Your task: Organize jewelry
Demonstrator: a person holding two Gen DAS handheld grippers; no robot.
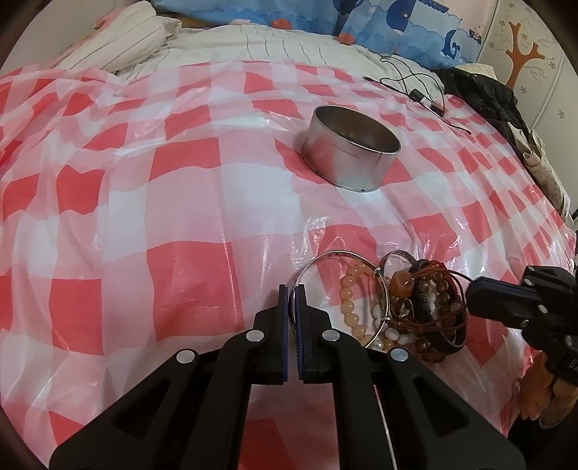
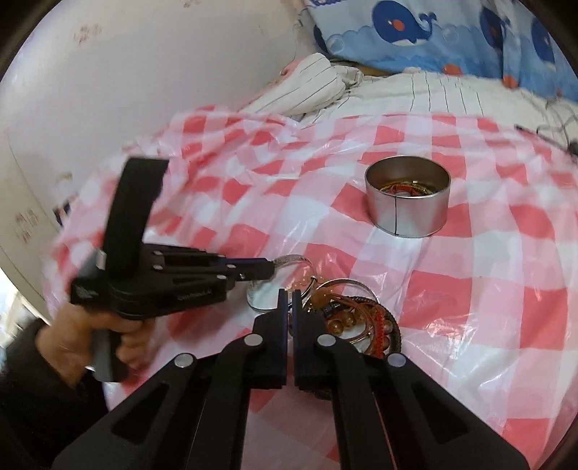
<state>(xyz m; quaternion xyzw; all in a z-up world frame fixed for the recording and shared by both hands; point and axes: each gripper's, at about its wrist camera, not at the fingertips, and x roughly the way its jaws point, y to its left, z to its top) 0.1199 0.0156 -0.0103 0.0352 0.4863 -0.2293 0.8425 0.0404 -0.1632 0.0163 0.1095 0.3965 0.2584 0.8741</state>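
A pile of bracelets (image 1: 415, 307) lies on the red-and-white checked plastic sheet (image 1: 180, 217): a silver bangle (image 1: 325, 258), a peach bead bracelet (image 1: 348, 307), brown bead and cord bracelets. My left gripper (image 1: 292, 289) is shut on the silver bangle's left rim; the right wrist view shows it (image 2: 269, 269) clamping that bangle (image 2: 289, 258). My right gripper (image 2: 290, 294) is shut and empty, just above the pile (image 2: 354, 321); it shows in the left wrist view (image 1: 469, 293) at the pile's right. A round metal tin (image 2: 408, 213) beyond holds some jewelry (image 2: 406, 188).
The tin (image 1: 346, 148) stands mid-sheet. A striped pillow (image 1: 119, 39) and whale-print bedding (image 1: 325, 18) lie behind. A black cable (image 1: 415, 86) and dark clothing (image 1: 487, 97) lie at the back right. A white wall (image 2: 108, 90) is at the left.
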